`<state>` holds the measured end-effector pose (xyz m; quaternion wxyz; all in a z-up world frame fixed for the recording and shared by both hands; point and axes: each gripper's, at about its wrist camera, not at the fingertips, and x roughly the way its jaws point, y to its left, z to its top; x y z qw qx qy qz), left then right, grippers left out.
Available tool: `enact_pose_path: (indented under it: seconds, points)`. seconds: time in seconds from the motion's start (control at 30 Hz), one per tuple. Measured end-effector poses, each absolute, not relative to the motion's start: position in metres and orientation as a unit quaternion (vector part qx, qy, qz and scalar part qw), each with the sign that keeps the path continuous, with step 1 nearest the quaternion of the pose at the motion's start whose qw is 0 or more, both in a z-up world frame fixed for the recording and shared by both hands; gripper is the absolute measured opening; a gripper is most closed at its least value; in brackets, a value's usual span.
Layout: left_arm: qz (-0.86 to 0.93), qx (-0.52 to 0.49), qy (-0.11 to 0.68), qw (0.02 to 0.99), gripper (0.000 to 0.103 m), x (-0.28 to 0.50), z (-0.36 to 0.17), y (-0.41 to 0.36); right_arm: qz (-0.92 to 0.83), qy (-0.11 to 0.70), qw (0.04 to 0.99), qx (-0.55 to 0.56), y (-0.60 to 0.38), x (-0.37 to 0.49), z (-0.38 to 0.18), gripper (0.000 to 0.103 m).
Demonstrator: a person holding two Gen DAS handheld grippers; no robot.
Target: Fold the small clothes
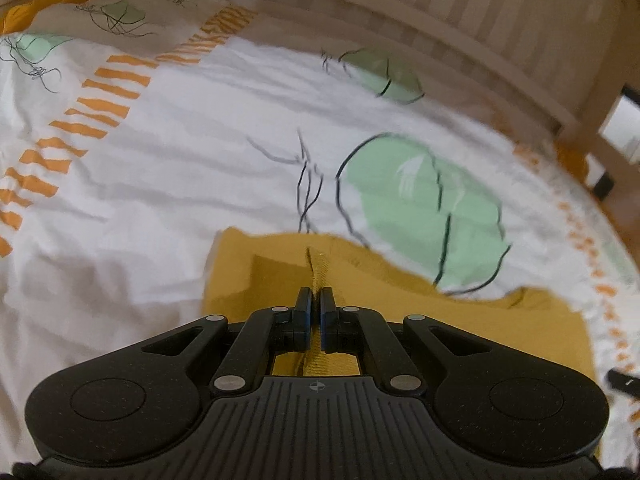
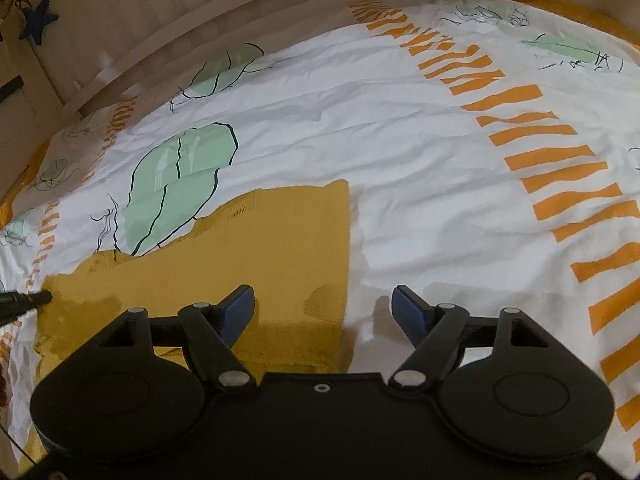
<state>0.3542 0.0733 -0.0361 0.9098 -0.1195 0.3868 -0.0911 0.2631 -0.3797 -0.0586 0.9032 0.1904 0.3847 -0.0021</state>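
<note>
A small mustard-yellow garment (image 2: 280,248) lies on the patterned bed cover. In the left wrist view my left gripper (image 1: 315,300) is shut on a pinched ridge of the yellow garment (image 1: 280,272), which spreads out below and to the right of it. In the right wrist view my right gripper (image 2: 323,304) is open and empty, held over the garment's right edge, its left finger (image 2: 240,304) above the cloth and its right finger (image 2: 408,308) above the bed cover. The left gripper's tip (image 2: 28,300) shows at the garment's left end.
The bed cover (image 2: 400,140) is white with orange stripe bands (image 2: 532,128) and green leaf prints (image 1: 432,208). A light wooden slatted bed rail (image 1: 460,12) runs along the far side. A blue star (image 2: 40,20) hangs on the wood at the upper left.
</note>
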Motion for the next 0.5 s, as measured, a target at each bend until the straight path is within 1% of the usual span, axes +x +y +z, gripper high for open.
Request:
enact_pose_path:
  seconds: [0.23, 0.33, 0.37, 0.4, 0.47, 0.5]
  points:
    - [-0.038, -0.095, 0.405, 0.909, 0.005, 0.362, -0.052, 0.080, 0.001, 0.392, 0.901, 0.185, -0.375, 0.265, -0.063, 0.078]
    - [-0.036, -0.087, 0.413, 0.906, 0.008, 0.363, -0.053, 0.080, 0.002, 0.393, 0.902, 0.177, -0.372, 0.265, -0.063, 0.079]
    - [-0.042, -0.090, 0.413, 0.905, 0.017, 0.363, -0.052, 0.080, 0.003, 0.393, 0.903, 0.175, -0.371, 0.265, -0.062, 0.079]
    - [-0.048, -0.090, 0.413, 0.905, 0.033, 0.363, -0.050, 0.079, 0.004, 0.392, 0.904, 0.173, -0.371, 0.265, -0.062, 0.079]
    - [-0.059, -0.078, 0.402, 0.910, 0.041, 0.359, -0.046, 0.073, 0.004, 0.391, 0.905, 0.170, -0.370, 0.264, -0.062, 0.079]
    - [-0.059, -0.064, 0.396, 0.914, 0.041, 0.356, -0.044, 0.068, 0.005, 0.390, 0.905, 0.168, -0.370, 0.264, -0.061, 0.080]
